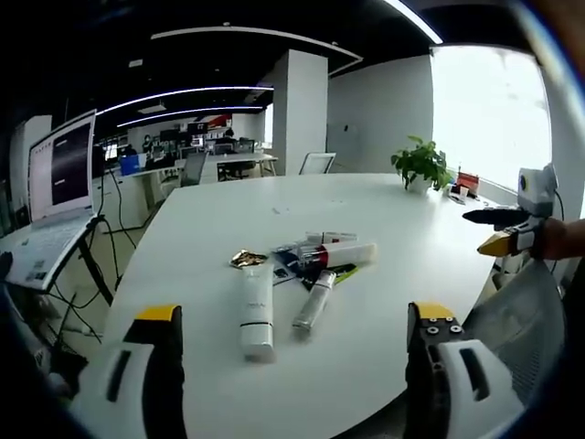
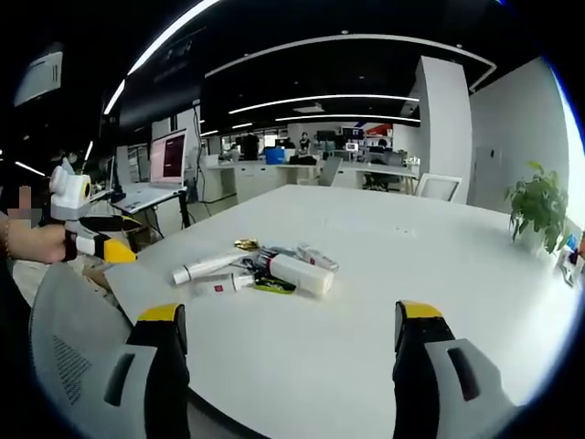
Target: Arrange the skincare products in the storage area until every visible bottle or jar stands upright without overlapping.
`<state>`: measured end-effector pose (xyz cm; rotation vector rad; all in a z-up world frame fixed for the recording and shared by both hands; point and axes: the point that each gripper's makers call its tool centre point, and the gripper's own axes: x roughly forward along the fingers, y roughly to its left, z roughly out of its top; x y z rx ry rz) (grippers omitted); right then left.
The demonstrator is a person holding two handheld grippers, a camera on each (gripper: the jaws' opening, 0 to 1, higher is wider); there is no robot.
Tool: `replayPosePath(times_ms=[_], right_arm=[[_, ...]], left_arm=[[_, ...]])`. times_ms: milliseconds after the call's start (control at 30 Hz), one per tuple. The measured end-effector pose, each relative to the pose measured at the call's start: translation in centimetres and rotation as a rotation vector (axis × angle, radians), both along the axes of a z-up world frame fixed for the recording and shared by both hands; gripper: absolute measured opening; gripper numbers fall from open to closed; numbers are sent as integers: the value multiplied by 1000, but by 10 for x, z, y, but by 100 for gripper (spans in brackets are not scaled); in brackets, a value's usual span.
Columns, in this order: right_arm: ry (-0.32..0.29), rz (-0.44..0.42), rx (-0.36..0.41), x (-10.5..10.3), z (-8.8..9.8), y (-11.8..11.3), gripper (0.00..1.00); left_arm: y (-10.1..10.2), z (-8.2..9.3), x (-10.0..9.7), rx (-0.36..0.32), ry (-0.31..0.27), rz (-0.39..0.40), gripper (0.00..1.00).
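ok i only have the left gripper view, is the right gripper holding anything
Observer: No. In the right gripper view, the right gripper has its jaws wide apart with nothing between them.
Operator: anything in the pile hidden from my side
Observer: Yes. A short white tube with a red mark lies flat on the white table, beside the long white tube.

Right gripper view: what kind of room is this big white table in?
Most likely an open-plan office. Behind the white table stand rows of desks with monitors, a laptop sits on a stand, and long strip lights run across the dark ceiling.
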<state>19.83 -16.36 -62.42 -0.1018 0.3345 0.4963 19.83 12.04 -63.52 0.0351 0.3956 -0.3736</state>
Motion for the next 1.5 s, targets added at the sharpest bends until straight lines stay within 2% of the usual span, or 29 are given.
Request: replayPosePath(times_ms=[433,767,967,1100,1200,1300,1500], right_arm=[[9,2,-7,2,0,1,92],[28,35,23,1,4,8,89],[45,83,24,2,1,15,89],[64,133,24,2,0,20,86],[68,165,12,5,1,19,83],[68,176,12,12,1,15,84],[76,181,-12,25,4,15,84]], left_arm=[[-2,-1,0,2,5,-10,94],[-1,-2,0,0,14,-6,94],[5,-4,1,12,26,32,93],[3,-1,3,-14,8,20,97],[6,-8,3,19,41,32,95],[4,-3,3,16,15,24,95],[5,-9,4,8,44,14,94]])
